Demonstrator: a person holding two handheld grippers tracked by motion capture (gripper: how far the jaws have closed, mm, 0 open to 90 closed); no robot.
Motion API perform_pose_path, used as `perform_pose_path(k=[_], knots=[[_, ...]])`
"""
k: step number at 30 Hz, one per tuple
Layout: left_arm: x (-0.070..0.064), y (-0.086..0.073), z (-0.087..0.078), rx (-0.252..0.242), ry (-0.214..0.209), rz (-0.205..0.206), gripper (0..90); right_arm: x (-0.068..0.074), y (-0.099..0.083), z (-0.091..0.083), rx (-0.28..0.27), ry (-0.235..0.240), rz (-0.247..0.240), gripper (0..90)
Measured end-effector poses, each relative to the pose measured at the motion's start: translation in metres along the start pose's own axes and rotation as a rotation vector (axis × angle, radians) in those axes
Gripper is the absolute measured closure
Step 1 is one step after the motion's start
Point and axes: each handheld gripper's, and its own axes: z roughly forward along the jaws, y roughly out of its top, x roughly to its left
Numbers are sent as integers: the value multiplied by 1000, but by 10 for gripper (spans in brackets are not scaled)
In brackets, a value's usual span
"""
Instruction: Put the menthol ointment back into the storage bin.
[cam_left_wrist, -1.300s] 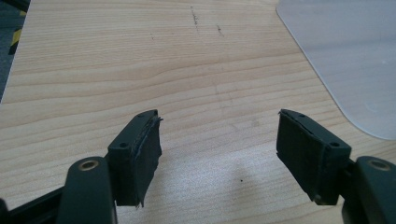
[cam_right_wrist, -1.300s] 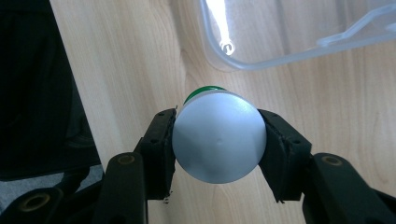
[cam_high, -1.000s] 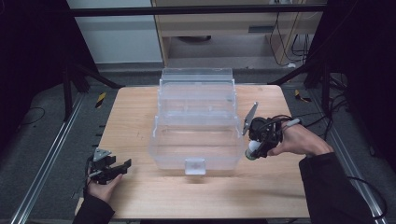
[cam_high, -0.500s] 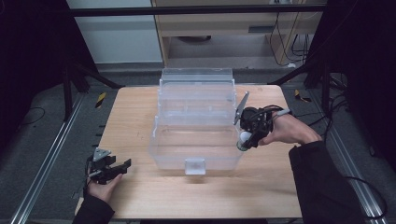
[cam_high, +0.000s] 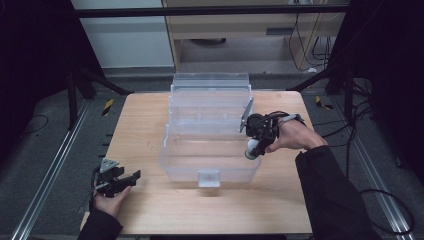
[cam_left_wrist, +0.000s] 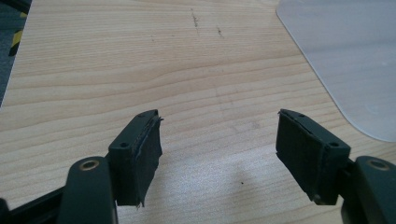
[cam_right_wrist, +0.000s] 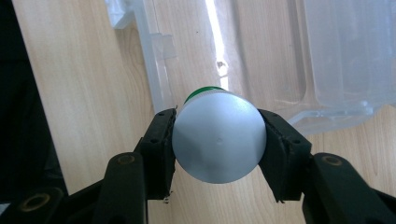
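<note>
Bottle (cam_right_wrist: 218, 142) with a white round base and a bit of green at the far end, clamped between the jaws of the right hand-held gripper (cam_high: 256, 145), held in the air right at the right-hand wall of the clear plastic box (cam_high: 172, 162). Pointing down and slightly in toward the front compartment, base end facing the gripper's own camera. Can't tell if touching the rim or just hanging over it.

Box itself: see-through, tiered like a fold-out organizer, sitting mid-desk (cam_high: 145, 120). Big open tub in front with a small latch (cam_high: 208, 177) on the near wall, two stepped trays (cam_high: 210, 95) rising behind it toward the far edge. Nothing visible inside the front tub or the trays, just bare wood grain showing through the plastic. From the right gripper view, a clear ridged tray wall and a hinge-like tab (cam_right_wrist: 161, 46) right behind the bottle.

Left hand-held gripper (cam_high: 120, 181) way off at the near left corner of the desk, well apart from the box, jaws spread wide with nothing between them, only bare wood underneath. Corner of a frosted clear sheet (cam_left_wrist: 345, 60) poking in at the upper right of the left gripper view.
</note>
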Motion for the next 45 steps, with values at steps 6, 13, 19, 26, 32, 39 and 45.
perform_pose_path(k=[6,13,19,26,32,39,45], knots=[[0,0,0,0,1,1,303,-3,4,11,2,-1,-18,502],[0,0,0,0,0,1,303,-6,3,26,14,0,-13,502],[0,0,0,2,0,4,304,-9,0,36,23,8,-14,502],[0,0,0,2,0,1,305,-10,-3,47,40,18,-14,502],[1,0,0,2,1,0,305,-9,-5,55,43,23,-11,502],[1,0,0,1,1,0,305,-10,-8,64,44,33,-13,501],[1,0,1,1,1,0,305,-9,-9,69,51,37,-15,501]])
